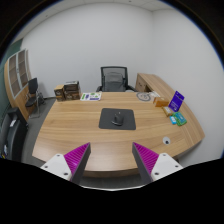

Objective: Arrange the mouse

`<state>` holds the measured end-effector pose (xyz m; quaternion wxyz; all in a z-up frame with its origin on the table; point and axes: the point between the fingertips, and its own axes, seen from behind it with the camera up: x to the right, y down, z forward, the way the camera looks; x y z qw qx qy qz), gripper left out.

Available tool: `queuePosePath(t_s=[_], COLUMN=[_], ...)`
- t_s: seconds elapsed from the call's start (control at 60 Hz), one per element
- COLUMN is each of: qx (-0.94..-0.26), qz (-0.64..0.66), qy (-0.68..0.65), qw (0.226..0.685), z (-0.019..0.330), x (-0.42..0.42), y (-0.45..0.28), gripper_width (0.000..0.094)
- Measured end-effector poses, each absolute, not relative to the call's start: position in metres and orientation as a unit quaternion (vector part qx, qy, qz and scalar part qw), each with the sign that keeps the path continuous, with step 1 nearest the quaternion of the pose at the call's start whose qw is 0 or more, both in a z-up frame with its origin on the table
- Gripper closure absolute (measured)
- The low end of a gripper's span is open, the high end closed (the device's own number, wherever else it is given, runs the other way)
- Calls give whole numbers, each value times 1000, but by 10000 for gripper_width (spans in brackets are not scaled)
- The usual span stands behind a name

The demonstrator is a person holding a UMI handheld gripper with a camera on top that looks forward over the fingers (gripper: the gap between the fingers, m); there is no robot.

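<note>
One small dark computer mouse point(120, 118) sits on a dark rectangular mouse mat point(118, 120) in the middle of the curved wooden desk point(70, 130), dead ahead and well beyond the gripper point(112, 160). Its magenta-padded fingers point(77, 156) are spread wide, holding nothing. The mouse's long axis looks to run away from the fingers, though it's too small to be sure — a straight reach forward seems the call
</note>
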<state>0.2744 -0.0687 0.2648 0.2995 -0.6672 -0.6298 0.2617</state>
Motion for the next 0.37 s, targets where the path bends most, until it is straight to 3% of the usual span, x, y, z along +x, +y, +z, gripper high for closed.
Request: queuePosePath(t_s=[0.367], qx=[-678], qz=[268], qy=[-617], qw=[296], z=[265], x=[292], y=[-61], gripper_width=[77])
